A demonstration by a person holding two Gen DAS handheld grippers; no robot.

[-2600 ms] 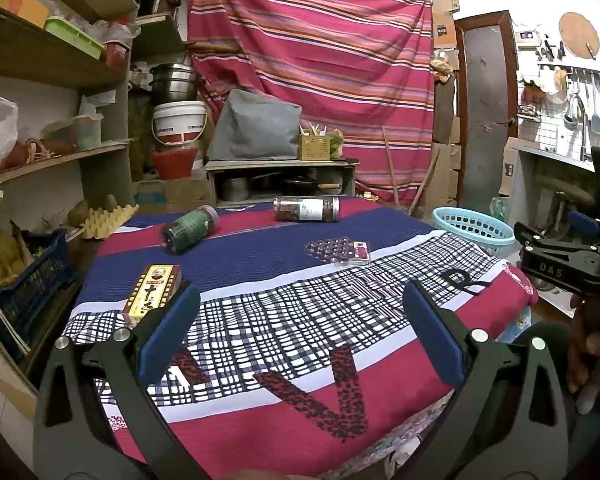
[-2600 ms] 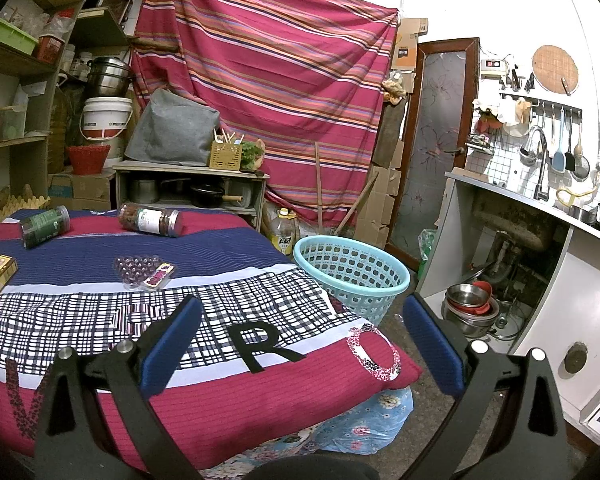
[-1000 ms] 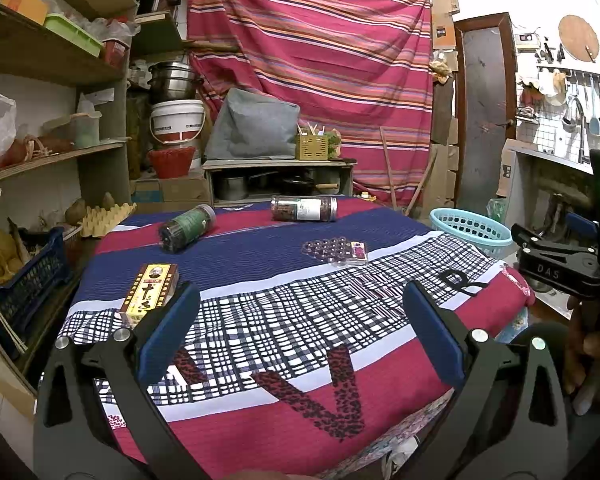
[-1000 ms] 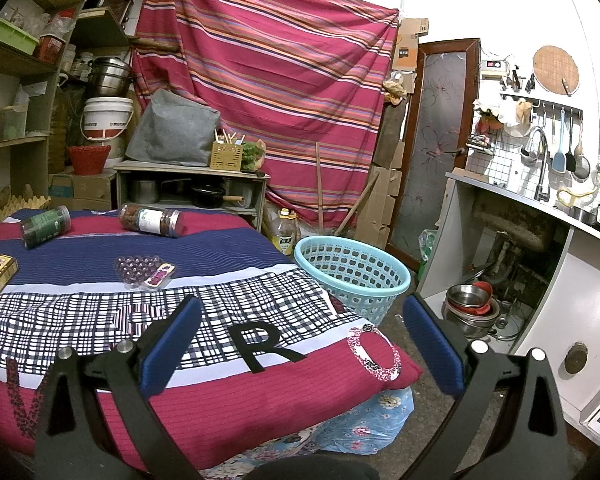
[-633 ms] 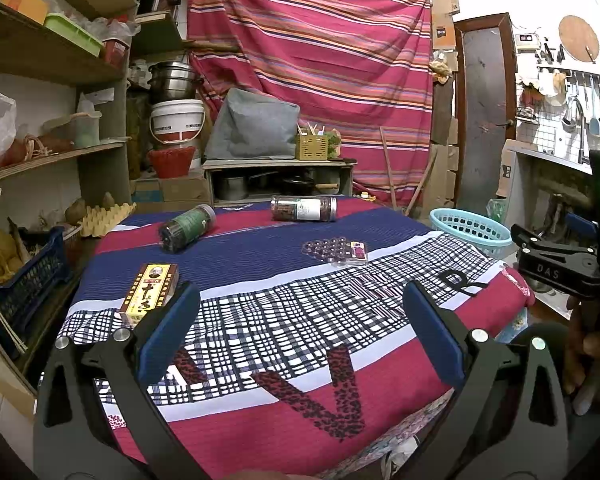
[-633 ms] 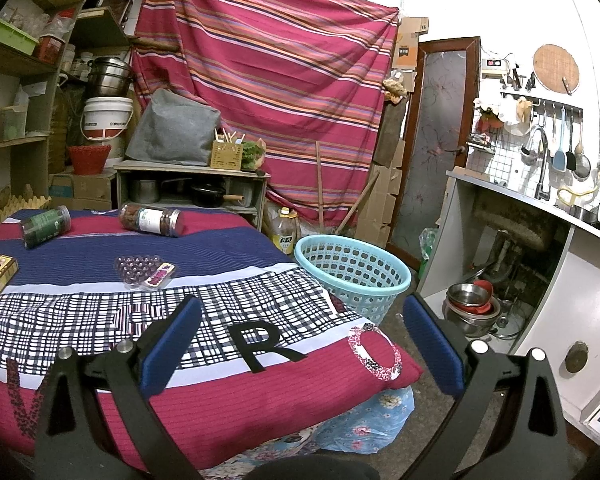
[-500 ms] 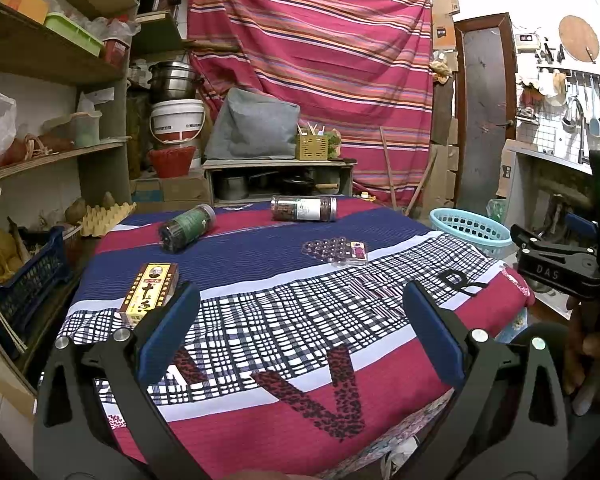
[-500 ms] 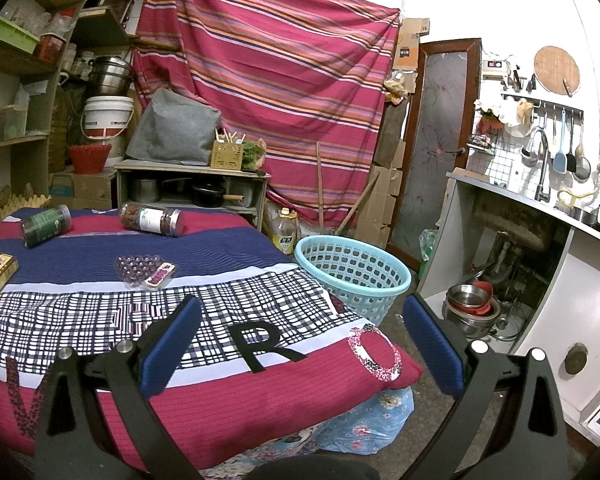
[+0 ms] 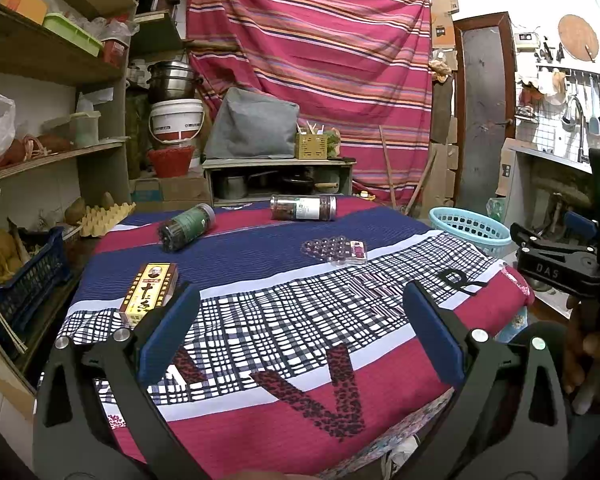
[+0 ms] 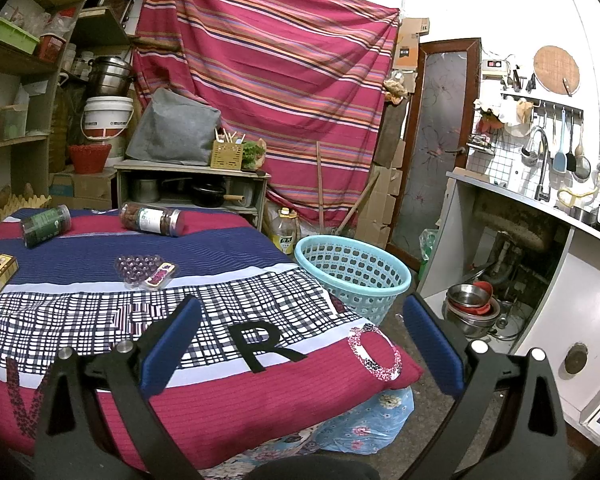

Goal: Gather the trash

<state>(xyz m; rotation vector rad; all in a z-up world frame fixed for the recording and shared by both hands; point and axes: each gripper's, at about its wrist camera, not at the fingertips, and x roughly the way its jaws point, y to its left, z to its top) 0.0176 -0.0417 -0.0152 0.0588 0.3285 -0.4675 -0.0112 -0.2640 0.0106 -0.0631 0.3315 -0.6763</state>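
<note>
1. The left gripper [image 9: 300, 344] is hovering over the near edge of the worktop [image 9: 300, 392] with its jaws spread wide and nothing between them; the right gripper [image 10: 300, 344] is hanging at the same edge, jaws equally spread and empty.
2. Taking the yellow box [image 9: 150, 294] as the landmark: it is lying flat just beyond the left jaw of the left gripper, its long axis running away from the camera. The left gripper is clearly the nearer one, so this is probably its first pick.
3. Beyond the box, the green-label jar [image 9: 186, 227] is lying on its side, angled toward the far left corner.
4. Right of that jar, the brown-filled jar [image 9: 303, 208] is lying on its side, long axis crosswise.
5. Right of the box, toward mid-cloth, the clear blister tray [image 9: 335, 250] is lying flat.
6. Far right of the box, off the worktop's edge, the teal basket [image 10: 352, 276] is standing on the floor, nearer the right gripper; it looks like the likely drop place.
7. The striped and checked cloth is covering the worktop; a striped curtain [image 10: 268, 64] is hanging behind, with shelves on the box's side.
</note>
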